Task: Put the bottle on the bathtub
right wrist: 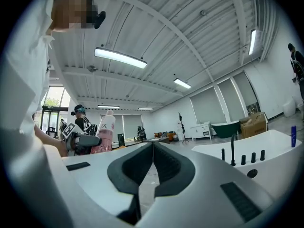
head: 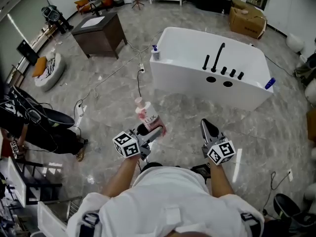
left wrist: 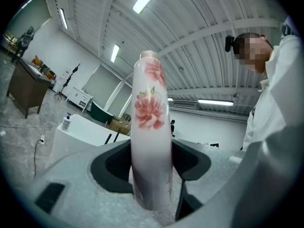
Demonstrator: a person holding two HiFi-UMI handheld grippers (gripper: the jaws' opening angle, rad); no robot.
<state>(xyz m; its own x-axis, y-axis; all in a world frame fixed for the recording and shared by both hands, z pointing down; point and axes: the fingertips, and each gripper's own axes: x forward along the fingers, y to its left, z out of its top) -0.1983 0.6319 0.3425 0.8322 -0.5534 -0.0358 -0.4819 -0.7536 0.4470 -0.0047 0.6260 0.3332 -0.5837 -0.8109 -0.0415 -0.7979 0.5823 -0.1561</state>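
One pink flowered bottle [left wrist: 151, 127] is in play, clamped low on its body between the jaws of the left gripper [head: 150, 132]. It stands upright with its long axis vertical and its cap on top; in the head view the cap end leans toward the tub. At the far left a single dark wooden cabinet [head: 101, 33] stands well apart from everything else, and one thin cable [head: 113, 75] trails across the grey marble floor [head: 187, 112] from that side to the tub's left corner.

One white bathtub [head: 197, 90] sits ahead, its near wall facing the person, with a stretch of floor between it and the grippers. On its rim I count two other bottles: a white pump bottle [head: 155, 52] on the left corner and a blue bottle [head: 269, 83] on the right corner. Between them, on the near ledge, stand one tall black spout [head: 218, 56] and four short black knobs [head: 232, 73].

To the right of the held bottle, the right gripper [right wrist: 152, 148] has its jaws pressed together on nothing and points toward the tub.
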